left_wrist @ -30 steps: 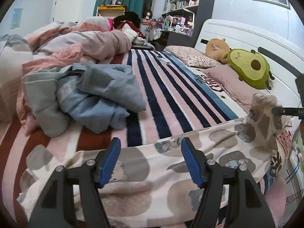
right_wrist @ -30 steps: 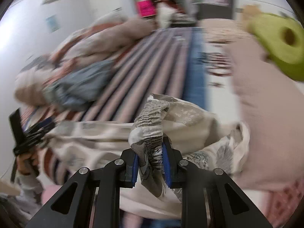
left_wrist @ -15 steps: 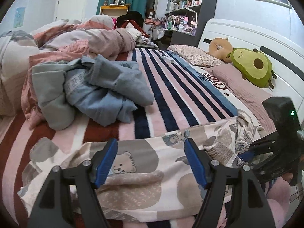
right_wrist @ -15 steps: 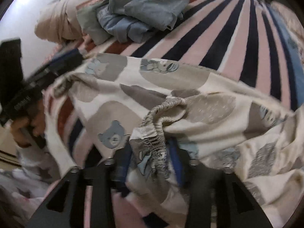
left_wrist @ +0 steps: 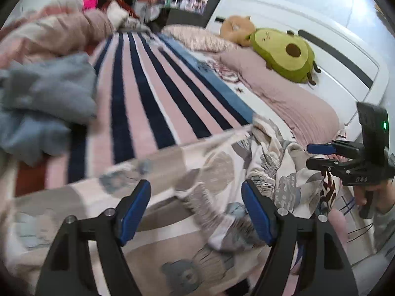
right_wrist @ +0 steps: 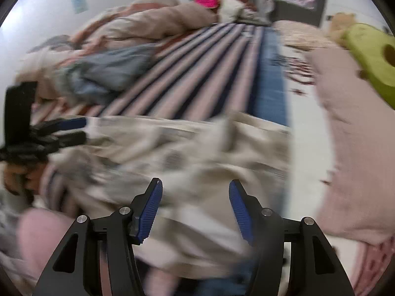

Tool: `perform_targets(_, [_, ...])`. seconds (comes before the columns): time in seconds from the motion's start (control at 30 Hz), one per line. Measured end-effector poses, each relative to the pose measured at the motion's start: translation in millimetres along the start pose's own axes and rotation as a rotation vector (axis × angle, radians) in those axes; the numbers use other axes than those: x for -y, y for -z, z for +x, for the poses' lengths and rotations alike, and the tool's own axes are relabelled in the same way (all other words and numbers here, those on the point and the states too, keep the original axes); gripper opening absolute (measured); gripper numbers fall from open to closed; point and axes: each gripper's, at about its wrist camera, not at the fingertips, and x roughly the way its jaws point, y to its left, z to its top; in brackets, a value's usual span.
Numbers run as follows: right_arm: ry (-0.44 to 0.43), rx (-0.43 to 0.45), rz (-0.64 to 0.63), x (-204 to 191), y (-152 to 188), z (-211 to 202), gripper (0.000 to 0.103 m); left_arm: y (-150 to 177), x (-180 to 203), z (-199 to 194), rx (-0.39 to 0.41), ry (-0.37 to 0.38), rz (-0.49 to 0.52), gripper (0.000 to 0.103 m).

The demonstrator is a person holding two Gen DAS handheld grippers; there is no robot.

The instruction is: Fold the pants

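Cream pants with grey blobs and bear prints (left_wrist: pixel 187 172) lie across the near edge of the striped bed, bunched at the waistband end on the right (left_wrist: pixel 274 153). My left gripper (left_wrist: pixel 195 209) is open and empty just above the pants. My right gripper (right_wrist: pixel 195 209) is open and empty over the pants (right_wrist: pixel 197 148); it also shows at the right of the left wrist view (left_wrist: pixel 318 155), beside the bunched waistband. The left gripper shows at the left of the right wrist view (right_wrist: pixel 74 129).
A pink and navy striped blanket (left_wrist: pixel 148 93) covers the bed. A pile of blue-grey clothes (left_wrist: pixel 47 103) lies at the left. A pink pillow (left_wrist: pixel 284 98), an avocado plush (left_wrist: pixel 284 54) and the white headboard (left_wrist: pixel 333 37) are at the right.
My right gripper has let go of the waistband, opened and pulled back. The waistband now lies bunched on the bed. My left gripper stayed open and turned to the right.
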Motion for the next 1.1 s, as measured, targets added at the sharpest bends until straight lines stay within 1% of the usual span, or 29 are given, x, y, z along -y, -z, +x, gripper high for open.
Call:
perform_targets(0.03, [0.017, 0.000, 0.003, 9, 5, 1, 0.053, -1, 2, 9, -0.023, -0.003, 0.000, 0.072])
perform_targets(0.07, [0.015, -0.008, 0.005, 17, 12, 2, 0.056, 0, 5, 16, -0.044, -0.016, 0.005, 0.072])
perform_targets(0.1, [-0.002, -0.022, 0.008, 23, 18, 5, 0.058, 1, 7, 23, -0.061, -0.028, 0.010, 0.068])
perform_targets(0.13, [-0.021, -0.036, 0.010, 27, 25, 9, 0.058, 1, 10, 30, -0.082, -0.039, 0.015, 0.056])
perform_targets(0.17, [-0.030, -0.042, 0.011, 29, 29, 12, 0.058, 3, 11, 36, -0.103, -0.049, 0.018, 0.047])
perform_targets(0.2, [-0.044, -0.050, 0.015, 31, 34, 16, 0.056, 4, 13, 40, -0.116, -0.061, 0.020, 0.029])
perform_targets(0.23, [-0.072, -0.056, 0.022, 33, 39, 18, 0.049, 5, 15, 43, -0.123, -0.081, 0.028, 0.021])
perform_targets(0.27, [-0.094, -0.049, 0.023, 35, 42, 18, 0.026, 5, 17, 42, -0.116, -0.089, 0.037, 0.020])
perform_targets(0.3, [-0.120, -0.033, 0.009, 34, 45, 16, 0.016, 4, 17, 39, -0.100, -0.091, 0.038, 0.019])
perform_targets(0.33, [-0.121, -0.010, -0.020, 31, 48, 11, 0.014, 2, 16, 35, -0.082, -0.100, 0.038, 0.018])
perform_targets(0.37, [-0.113, 0.020, -0.054, 27, 51, 4, 0.008, 0, 14, 30, -0.065, -0.117, 0.037, 0.018])
perform_targets(0.4, [-0.124, 0.039, -0.083, 24, 52, -1, 0.007, -3, 12, 26, -0.053, -0.129, 0.033, 0.018])
perform_targets(0.5, [-0.205, 0.011, -0.129, 15, 56, -8, 0.006, -11, 3, 17, -0.023, -0.189, 0.023, 0.018])
perform_targets(0.57, [-0.192, -0.016, -0.150, 8, 57, -7, 0.006, -12, 1, 19, -0.042, -0.211, 0.031, 0.021])
perform_targets(0.6, [-0.179, -0.032, -0.156, 7, 59, -6, 0.008, -12, 2, 20, -0.055, -0.239, 0.051, 0.022])
perform_targets(0.63, [-0.175, -0.045, -0.159, 7, 61, -6, 0.010, -11, 4, 18, -0.053, -0.284, 0.080, 0.030])
perform_targets(0.67, [-0.177, -0.056, -0.158, 7, 62, -6, 0.012, -11, 4, 13, -0.044, -0.300, 0.091, 0.036])
perform_targets(0.7, [-0.173, -0.059, -0.158, 8, 62, -8, 0.019, -12, 4, 5, -0.023, -0.291, 0.092, 0.048])
perform_targets(0.73, [-0.168, -0.057, -0.156, 10, 61, -12, 0.024, -12, 5, -3, -0.004, -0.263, 0.088, 0.053])
perform_targets(0.77, [-0.159, -0.049, -0.151, 11, 60, -16, 0.035, -12, 7, -11, 0.008, -0.215, 0.092, 0.053])
perform_targets(0.8, [-0.141, -0.028, -0.141, 14, 57, -22, 0.040, -13, 11, -16, 0.010, -0.176, 0.109, 0.053])
perform_targets(0.83, [-0.126, 0.003, -0.127, 18, 54, -29, 0.040, -14, 21, -18, 0.011, -0.135, 0.151, 0.053])
perform_targets(0.9, [-0.116, 0.037, -0.103, 23, 47, -37, 0.040, -13, 38, -12, -0.003, -0.105, 0.219, 0.053])
perform_targets(1.0, [-0.119, 0.056, -0.072, 27, 40, -39, 0.040, -8, 64, 14, -0.069, -0.100, 0.335, 0.053])
perform_targets(1.1, [-0.128, 0.048, -0.057, 27, 40, -38, 0.040, -1, 81, 39, -0.142, -0.042, 0.415, 0.053])
